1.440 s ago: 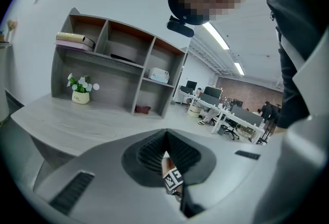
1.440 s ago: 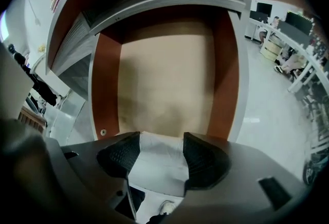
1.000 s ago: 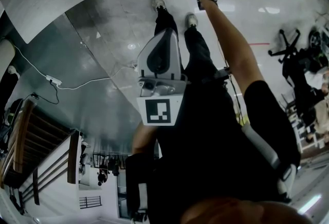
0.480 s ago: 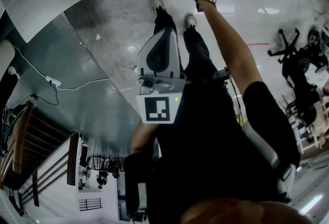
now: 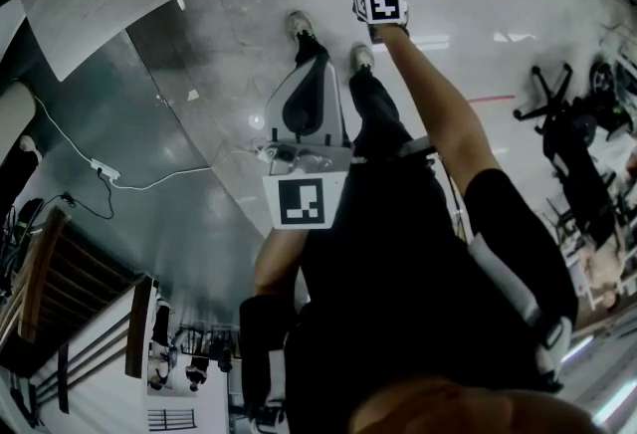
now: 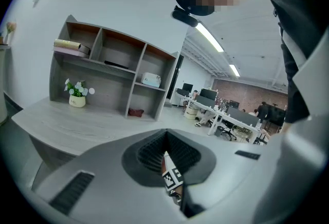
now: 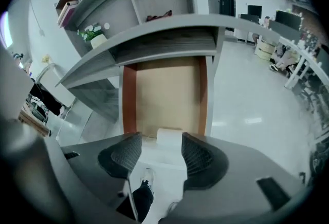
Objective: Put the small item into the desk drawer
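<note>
Here, nearest my torso, the left gripper (image 6: 165, 138) has its jaws pressed together on nothing. Farther out, at 12 o'clock in the head view, my right gripper (image 7: 160, 142) is clamped on the small white item (image 7: 169, 135), held above the open desk drawer (image 7: 164, 89) beneath the desktop (image 7: 154, 31)

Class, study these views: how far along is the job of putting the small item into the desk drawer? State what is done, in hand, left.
Done: the drawer stands pulled open under the desk, its wooden bottom bare. In hand: the right gripper holds the small white item above the drawer's front edge. Left: lower it in and release. The left gripper is shut and empty.
</note>
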`<state>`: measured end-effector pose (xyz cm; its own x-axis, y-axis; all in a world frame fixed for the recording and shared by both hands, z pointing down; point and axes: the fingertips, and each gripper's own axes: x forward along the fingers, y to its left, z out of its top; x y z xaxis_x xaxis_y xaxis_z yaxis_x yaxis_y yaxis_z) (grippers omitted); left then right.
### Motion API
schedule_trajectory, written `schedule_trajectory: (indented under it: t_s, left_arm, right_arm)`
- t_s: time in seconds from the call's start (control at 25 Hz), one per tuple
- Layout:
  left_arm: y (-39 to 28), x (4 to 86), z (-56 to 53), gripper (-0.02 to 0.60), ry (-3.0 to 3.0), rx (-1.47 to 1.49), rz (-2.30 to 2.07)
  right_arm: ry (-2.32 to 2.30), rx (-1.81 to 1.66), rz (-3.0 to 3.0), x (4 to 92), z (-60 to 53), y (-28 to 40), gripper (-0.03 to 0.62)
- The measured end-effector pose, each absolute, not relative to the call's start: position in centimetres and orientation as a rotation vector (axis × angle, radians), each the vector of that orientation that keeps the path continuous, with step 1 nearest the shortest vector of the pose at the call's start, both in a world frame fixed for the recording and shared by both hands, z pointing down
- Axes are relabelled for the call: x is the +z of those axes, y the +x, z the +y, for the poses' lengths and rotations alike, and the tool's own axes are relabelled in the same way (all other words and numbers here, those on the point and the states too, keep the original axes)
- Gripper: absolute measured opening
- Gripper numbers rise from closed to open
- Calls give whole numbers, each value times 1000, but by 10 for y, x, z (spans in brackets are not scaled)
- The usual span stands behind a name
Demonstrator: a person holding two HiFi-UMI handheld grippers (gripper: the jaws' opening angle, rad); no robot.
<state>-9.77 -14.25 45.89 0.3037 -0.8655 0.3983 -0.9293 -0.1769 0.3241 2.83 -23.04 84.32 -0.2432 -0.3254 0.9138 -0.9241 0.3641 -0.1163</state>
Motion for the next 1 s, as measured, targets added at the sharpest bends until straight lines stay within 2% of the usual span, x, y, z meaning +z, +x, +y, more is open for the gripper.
schedule_trajectory:
  t_s: [0.12, 0.56, 0.76, 1.0]
  left_arm:
    - [-92, 449, -136, -2, 2089, 152, -1597]
    - [-64, 409, -105, -2, 2136, 105, -1658]
    - [-43, 392, -82, -2, 2158, 90, -1679]
    - [-24, 373, -62, -2, 2186, 72, -1748]
  right_arm:
    - [1116, 863, -1786, 823, -225, 31, 179]
    - [1162, 867, -1891, 734, -199, 51, 48]
    - [1166, 869, -1970, 690, -179, 61, 6]
    - [1172, 824, -2116, 632, -166, 72, 0]
